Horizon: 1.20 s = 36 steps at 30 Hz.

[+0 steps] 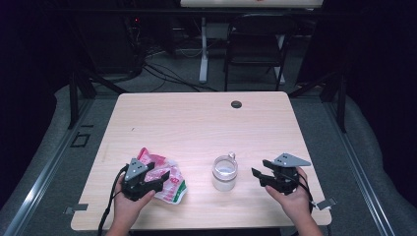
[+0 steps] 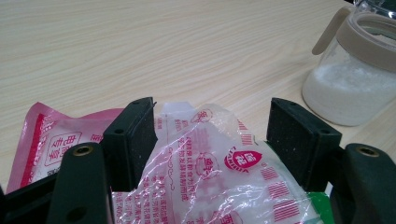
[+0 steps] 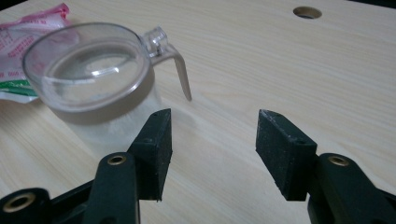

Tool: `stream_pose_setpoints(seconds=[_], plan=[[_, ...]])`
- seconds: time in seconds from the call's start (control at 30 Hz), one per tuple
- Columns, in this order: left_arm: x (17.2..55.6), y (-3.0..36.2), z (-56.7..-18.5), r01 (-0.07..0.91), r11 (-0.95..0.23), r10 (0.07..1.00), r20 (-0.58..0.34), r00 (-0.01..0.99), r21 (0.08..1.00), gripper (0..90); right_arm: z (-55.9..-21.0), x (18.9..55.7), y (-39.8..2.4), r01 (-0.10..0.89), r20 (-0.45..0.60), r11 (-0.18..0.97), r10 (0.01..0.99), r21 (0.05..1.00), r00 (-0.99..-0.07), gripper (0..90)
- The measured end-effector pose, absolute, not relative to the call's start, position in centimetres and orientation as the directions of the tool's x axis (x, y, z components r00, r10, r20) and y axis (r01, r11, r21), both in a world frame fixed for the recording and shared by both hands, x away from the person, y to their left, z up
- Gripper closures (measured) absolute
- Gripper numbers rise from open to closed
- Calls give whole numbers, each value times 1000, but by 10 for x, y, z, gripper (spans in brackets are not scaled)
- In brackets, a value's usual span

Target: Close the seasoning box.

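Though crumpled, pink-and-clear printed plastic pouch (image 2: 210, 172) lies between left gripper (image 2: 212, 135) jaws, spread wide. Lidded glass jar (image 1: 224, 172) holds white powder. Right gripper (image 3: 212, 140) gapes, empty.

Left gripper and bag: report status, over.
Left gripper open, jaws astride the plastic bag, pads not pressing. Right gripper open, empty, beside the jar. Jar lid closed, white powder inside. Nothing in the way.
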<state>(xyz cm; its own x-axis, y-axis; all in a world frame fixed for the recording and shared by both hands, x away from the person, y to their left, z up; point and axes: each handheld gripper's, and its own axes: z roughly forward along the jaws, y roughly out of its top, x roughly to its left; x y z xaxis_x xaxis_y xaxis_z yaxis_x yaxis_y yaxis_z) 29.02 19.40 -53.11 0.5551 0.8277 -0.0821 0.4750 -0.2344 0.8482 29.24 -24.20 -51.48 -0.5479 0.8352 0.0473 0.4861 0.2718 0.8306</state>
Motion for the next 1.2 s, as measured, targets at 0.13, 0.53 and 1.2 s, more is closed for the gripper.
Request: stream_pose_setpoints(seconds=[0.13, 0.53, 1.2], plan=[[290, 192, -533, 476, -239, 826, -81, 558, 846, 322, -522, 291, -253, 513, 83, 239, 845, 825, -528, 456], [291, 182, -538, 482, -280, 806, -69, 587, 830, 326, -540, 300, -265, 551, 111, 209, 864, 808, -491, 457], [293, 176, -541, 491, -282, 804, -77, 590, 824, 326, -552, 307, -266, 585, 141, 188, 871, 789, -470, 449]])
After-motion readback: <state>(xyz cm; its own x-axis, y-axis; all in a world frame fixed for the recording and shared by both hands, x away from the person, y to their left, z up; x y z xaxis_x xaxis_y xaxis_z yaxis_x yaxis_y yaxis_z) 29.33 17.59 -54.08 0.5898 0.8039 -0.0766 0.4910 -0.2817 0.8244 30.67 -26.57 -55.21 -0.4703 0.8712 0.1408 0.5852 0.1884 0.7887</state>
